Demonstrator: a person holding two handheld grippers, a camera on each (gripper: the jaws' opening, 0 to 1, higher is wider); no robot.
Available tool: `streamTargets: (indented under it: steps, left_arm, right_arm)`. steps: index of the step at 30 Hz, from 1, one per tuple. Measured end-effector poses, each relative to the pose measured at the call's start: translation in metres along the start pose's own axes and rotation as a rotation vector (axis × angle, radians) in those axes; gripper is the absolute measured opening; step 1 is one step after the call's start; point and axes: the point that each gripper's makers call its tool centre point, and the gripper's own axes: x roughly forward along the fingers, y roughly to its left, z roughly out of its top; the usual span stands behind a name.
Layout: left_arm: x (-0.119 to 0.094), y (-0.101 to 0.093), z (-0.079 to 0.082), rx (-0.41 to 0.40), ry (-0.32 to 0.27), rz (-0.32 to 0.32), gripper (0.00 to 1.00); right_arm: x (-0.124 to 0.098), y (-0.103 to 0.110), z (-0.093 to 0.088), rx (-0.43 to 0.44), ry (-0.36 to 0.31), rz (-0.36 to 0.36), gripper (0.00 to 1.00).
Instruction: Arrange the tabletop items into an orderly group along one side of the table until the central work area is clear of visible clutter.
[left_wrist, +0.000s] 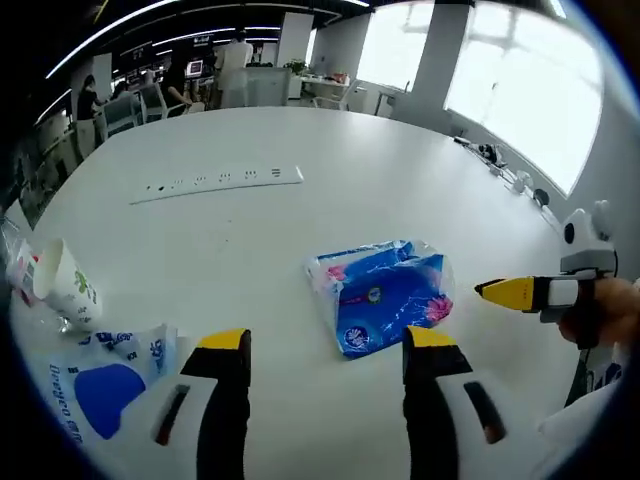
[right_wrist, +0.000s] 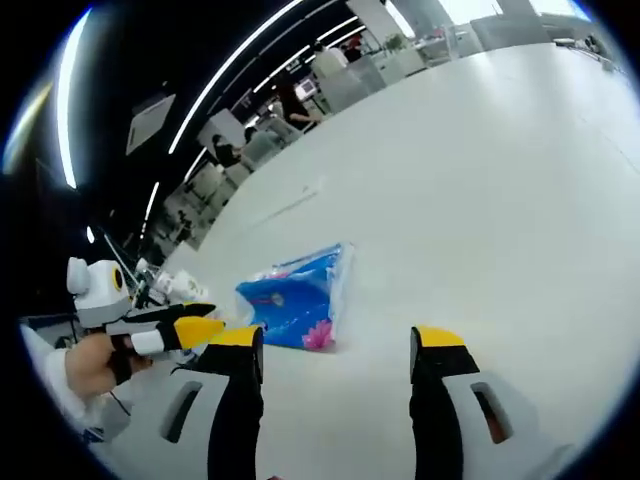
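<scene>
L gripper (left_wrist: 325, 350) wide open, empty | paper cup (left_wrist: 66, 285) tipped w/ wrappers at table (left_wrist: 420, 180) edge, far L | blue tissue pack (left_wrist: 382, 293) mid-table just ahead: prob. light, soft, slick film, best pinched across short side | power strip (left_wrist: 218, 182) beyond, well apart | R gripper (right_wrist: 337, 345) wide open, empty; path looks clear

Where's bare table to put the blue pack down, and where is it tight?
Free: the white table between the power strip and the blue pack, and beyond the strip. Crowded: the near corner by the paper cup and blue-printed bag.
</scene>
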Motion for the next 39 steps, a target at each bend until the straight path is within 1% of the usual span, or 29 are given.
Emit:
streamTargets:
  steps: [3, 5, 9, 12, 16, 18, 24, 28, 30, 33, 36, 39]
  left_arm:
    - [-0.01, -0.001, 0.0, -0.014, -0.015, 0.0, 0.7]
    - [-0.02, -0.003, 0.0, -0.016, -0.021, 0.002, 0.71]
    - [-0.037, -0.004, -0.003, -0.013, -0.029, 0.003, 0.73]
    - [-0.053, -0.001, -0.007, -0.013, -0.039, 0.011, 0.73]
    - [-0.073, 0.007, -0.015, -0.016, -0.045, 0.016, 0.72]
    - [-0.083, 0.013, -0.02, -0.016, -0.046, 0.025, 0.72]
    - [-0.11, 0.037, -0.034, -0.045, -0.056, 0.06, 0.72]
    - [-0.122, 0.054, -0.038, -0.068, -0.077, 0.088, 0.72]
    - [-0.128, 0.061, -0.045, -0.099, -0.069, 0.104, 0.71]
    - [-0.13, 0.062, -0.048, -0.09, -0.069, 0.097, 0.71]
    - [-0.133, 0.063, -0.052, -0.091, -0.066, 0.095, 0.71]
    - [-0.135, 0.062, -0.056, -0.089, -0.063, 0.083, 0.71]
  right_arm:
    - [-0.005, 0.004, -0.001, -0.006, -0.002, 0.005, 0.61]
    - [-0.011, 0.009, -0.002, -0.01, -0.009, 0.015, 0.6]
    - [-0.023, 0.017, -0.007, -0.027, -0.019, 0.018, 0.61]
    - [-0.029, 0.02, -0.013, -0.037, -0.019, 0.014, 0.61]
    - [-0.034, 0.026, -0.023, -0.027, 0.0, 0.019, 0.64]
    - [-0.036, 0.032, -0.028, -0.032, 0.007, 0.029, 0.63]
    - [-0.041, 0.042, -0.034, -0.037, -0.005, 0.043, 0.64]
    - [-0.04, 0.047, -0.037, -0.047, -0.009, 0.05, 0.65]
    - [-0.041, 0.05, -0.04, -0.04, 0.001, 0.052, 0.65]
    - [-0.046, 0.057, -0.039, -0.045, -0.024, 0.067, 0.66]
    - [-0.046, 0.058, -0.044, -0.03, -0.02, 0.072, 0.65]
    - [-0.048, 0.058, -0.05, -0.023, -0.019, 0.06, 0.65]
